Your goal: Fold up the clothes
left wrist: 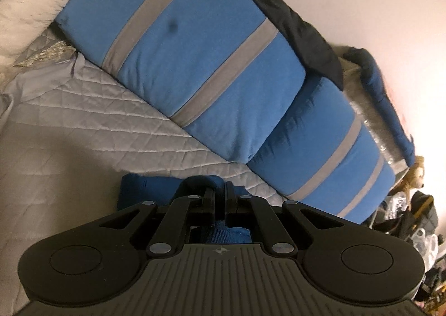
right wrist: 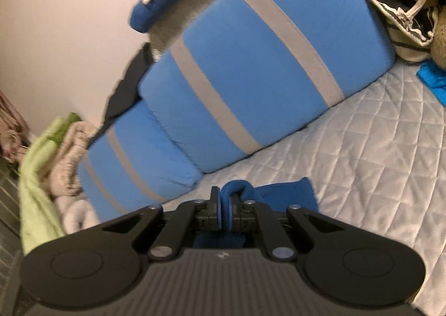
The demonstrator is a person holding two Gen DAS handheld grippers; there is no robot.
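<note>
Both claws pinch blue cloth: left claw (left wrist: 220, 190), right claw (right wrist: 226, 198); blue cloth (right wrist: 281, 193) bunched over bed (right wrist: 376, 148), fold underway, not flat yet

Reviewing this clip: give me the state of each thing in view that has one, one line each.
left gripper: jaws shut on the blue garment.
right gripper: jaws shut on the blue garment.
blue garment: bunched, pinched by both grippers above the quilted bedcover.
striped cushions: leaning along the wall.
dark cloth: draped over the cushions' top.
</note>
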